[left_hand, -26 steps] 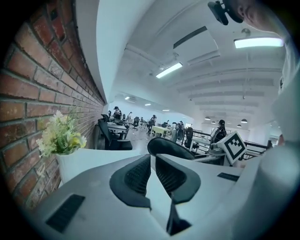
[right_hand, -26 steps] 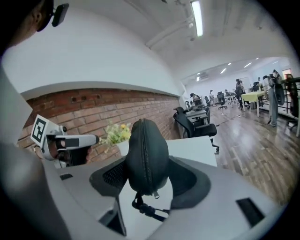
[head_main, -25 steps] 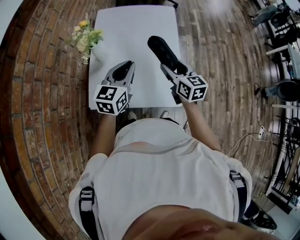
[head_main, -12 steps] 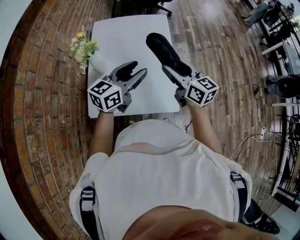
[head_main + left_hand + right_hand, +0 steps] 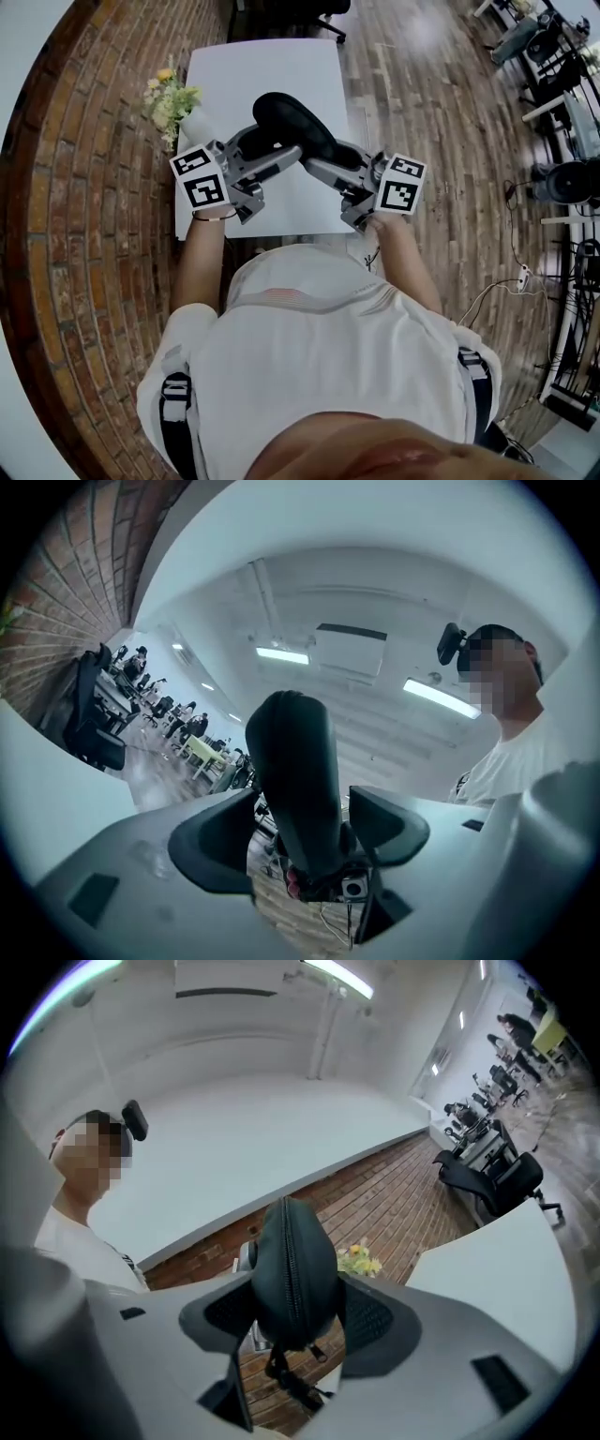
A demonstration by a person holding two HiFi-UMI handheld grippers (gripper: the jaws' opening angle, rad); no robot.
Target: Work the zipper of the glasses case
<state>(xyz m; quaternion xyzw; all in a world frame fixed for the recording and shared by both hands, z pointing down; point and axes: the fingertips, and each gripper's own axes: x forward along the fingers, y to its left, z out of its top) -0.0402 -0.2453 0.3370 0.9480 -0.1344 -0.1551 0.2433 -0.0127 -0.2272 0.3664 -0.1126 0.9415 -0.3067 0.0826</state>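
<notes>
white table beside brick wall

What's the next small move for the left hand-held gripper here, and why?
Probably close the left hand-held gripper on the glasses case. Its jaws have just been opening and stand either side of the case's free end without pressing, while the right hand-held gripper is clamped on the other end. A second grip would likely steady the case before the zipper is worked.
</notes>
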